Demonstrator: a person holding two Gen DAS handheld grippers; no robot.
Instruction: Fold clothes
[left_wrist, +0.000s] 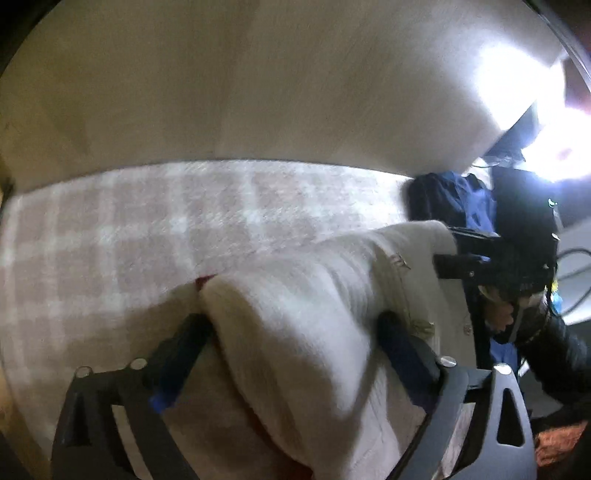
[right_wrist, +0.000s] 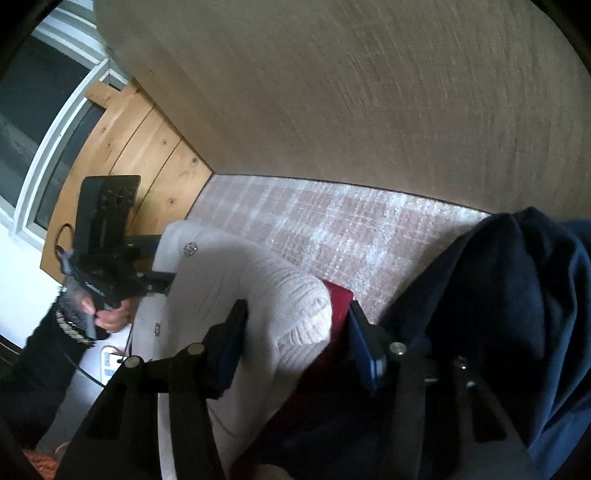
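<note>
Cream ribbed knit garment (left_wrist: 314, 295), a cardigan with small round buttons, lies in a thick folded bundle on the pink-and-white checked blanket (left_wrist: 147, 229), near the front edge. Its rounded fold faces the far wall. In the right wrist view the same cardigan (right_wrist: 258, 288) shows a button near its far left corner. A dark red item (right_wrist: 338, 306) peeks from beneath its right side. A navy garment (right_wrist: 517, 295) is heaped to the right, just beside the bundle.
</note>
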